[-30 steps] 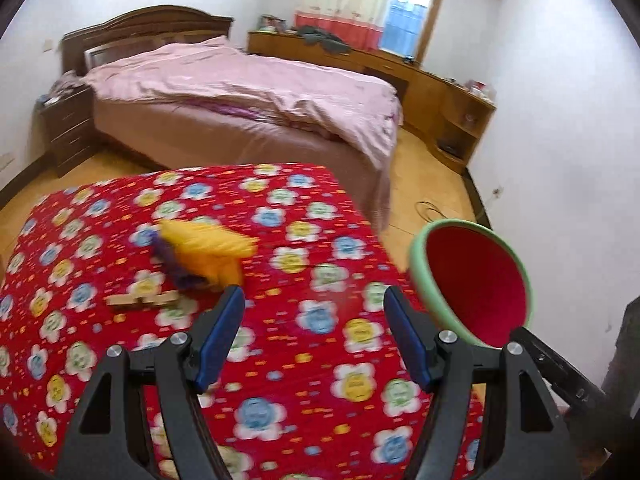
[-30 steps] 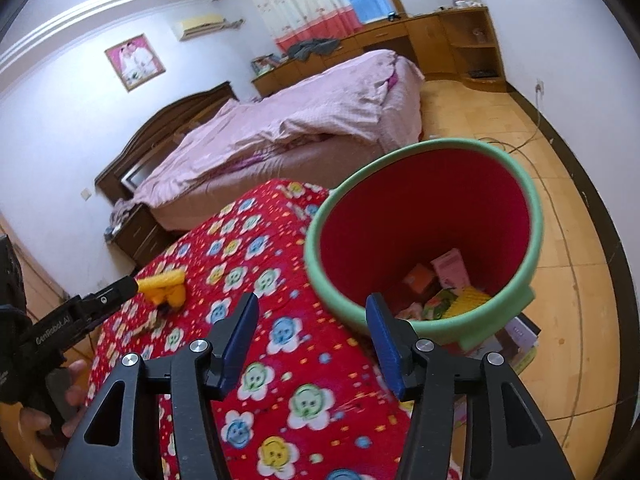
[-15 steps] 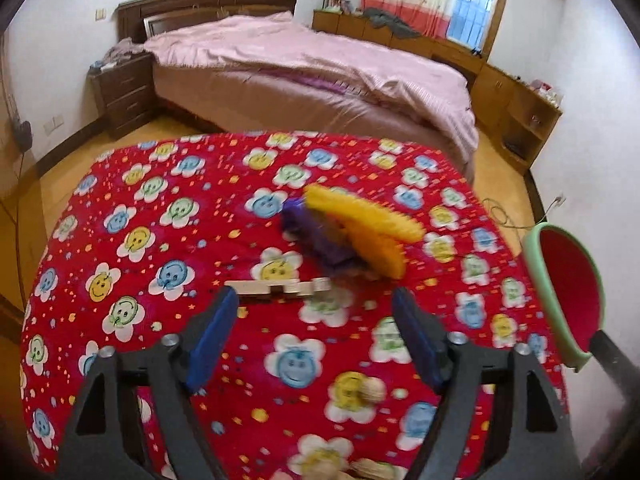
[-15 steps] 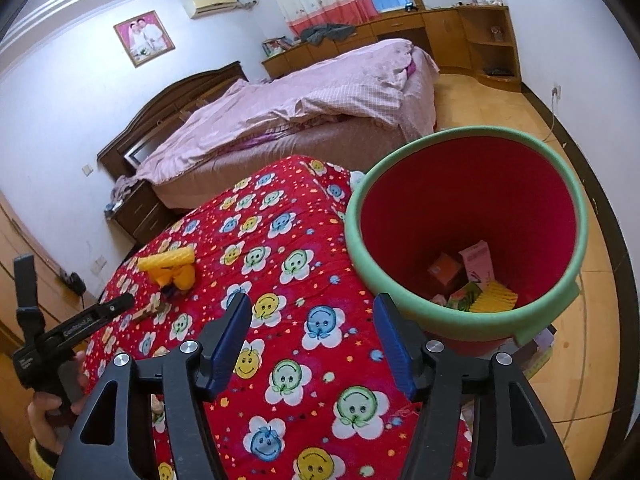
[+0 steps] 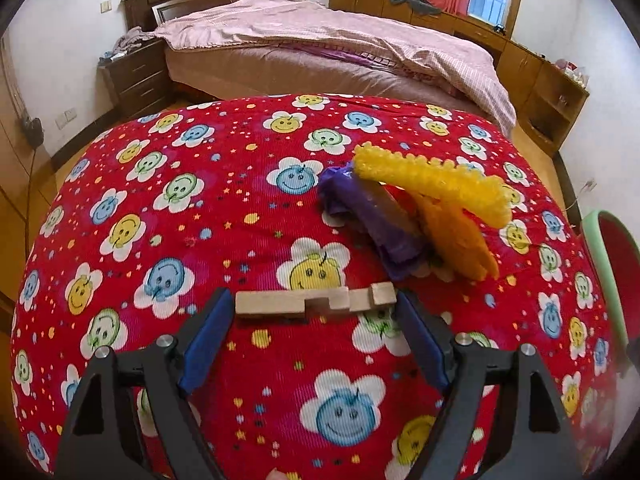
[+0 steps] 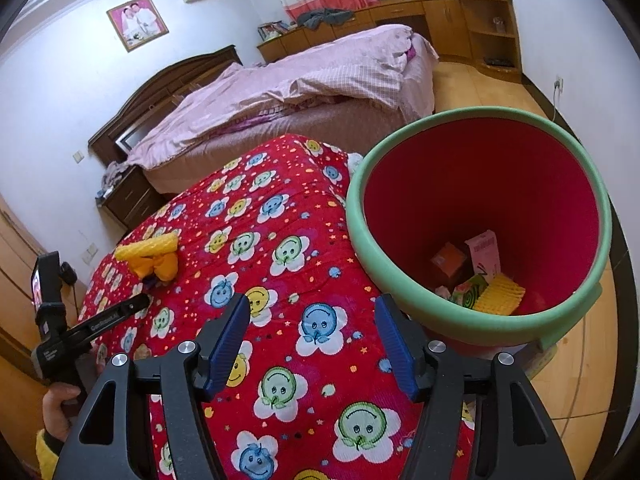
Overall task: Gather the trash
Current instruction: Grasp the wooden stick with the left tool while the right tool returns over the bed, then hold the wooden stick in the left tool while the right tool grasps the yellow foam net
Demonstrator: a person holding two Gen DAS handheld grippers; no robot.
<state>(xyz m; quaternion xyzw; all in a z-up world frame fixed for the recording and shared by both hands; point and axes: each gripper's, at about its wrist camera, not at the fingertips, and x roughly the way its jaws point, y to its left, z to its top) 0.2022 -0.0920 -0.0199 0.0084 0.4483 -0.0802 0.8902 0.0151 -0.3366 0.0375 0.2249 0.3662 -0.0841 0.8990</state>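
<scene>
Item: notched wooden strip [image 5: 314,302], lying flat on the red tablecloth [image 5: 200,208] between our wide-open left gripper [image 5: 316,320] fingers, at 7 o'clock from the yellow foam netting [image 5: 436,188]; we judge it light, rigid, best pinched endwise; right gripper [image 6: 314,338] wide, empty.

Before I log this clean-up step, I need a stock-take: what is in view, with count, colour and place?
wooden piece: 1, pale, on cloth between the left fingertips
foam net: 1, yellow, beyond the wood
wrapper: 1, purple, beside the foam net
bin: 1, red with green rim, right of table, holding trash
tablecloth: 1, red, floral
bed: 1, pink cover, behind
left gripper: open
right gripper: open, empty
</scene>
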